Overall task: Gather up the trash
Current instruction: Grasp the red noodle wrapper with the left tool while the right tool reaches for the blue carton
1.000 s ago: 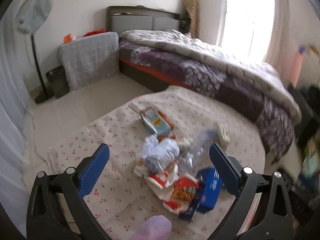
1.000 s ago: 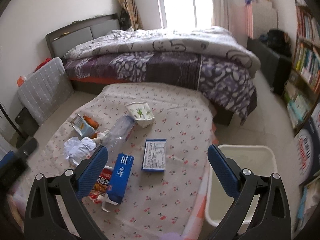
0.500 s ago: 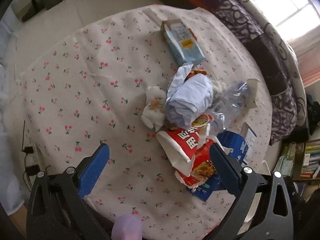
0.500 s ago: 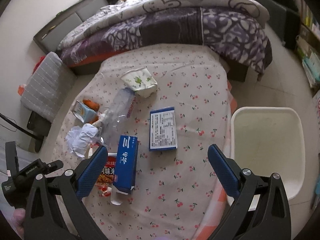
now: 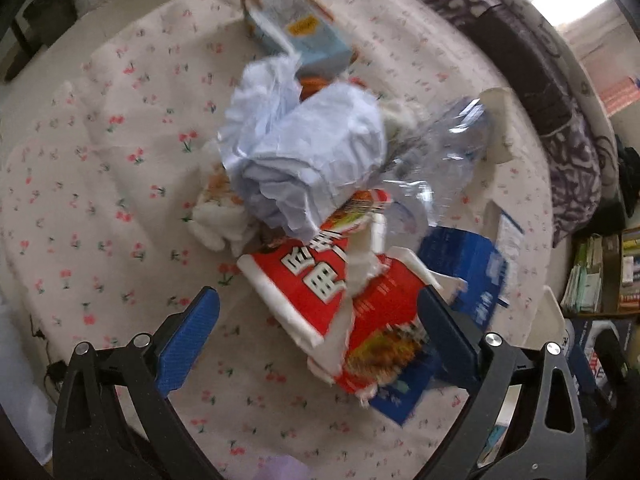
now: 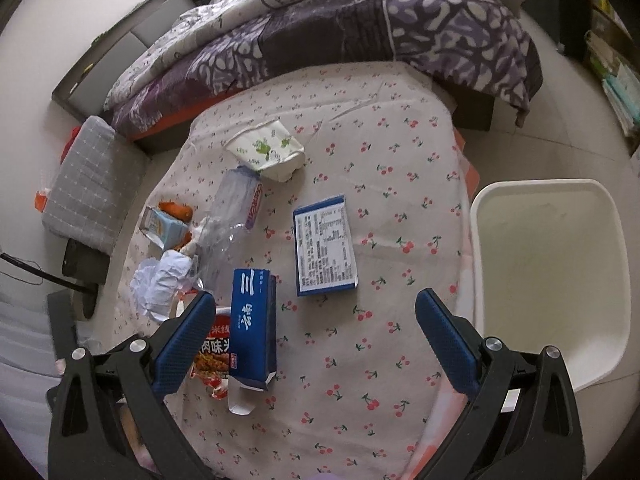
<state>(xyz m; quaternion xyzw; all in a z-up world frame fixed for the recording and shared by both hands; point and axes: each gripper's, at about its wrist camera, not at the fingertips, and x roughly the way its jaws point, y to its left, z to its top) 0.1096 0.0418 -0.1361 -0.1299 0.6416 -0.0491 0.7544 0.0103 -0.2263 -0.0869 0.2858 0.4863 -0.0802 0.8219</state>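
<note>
claws left (image 5: 318, 316) and right (image 6: 314, 320) both spread, empty; white bin (image 6: 548, 280) touches cloth's (image 6: 400, 152) edge.

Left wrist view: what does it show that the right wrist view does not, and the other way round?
Only the left wrist view shows the stained white tissue. Only the right shows the white bin, empty inside, and the box lying label-up. Both show the crumpled paper, red noodle wrapper, clear bottle, blue carton and open jaws.
</note>
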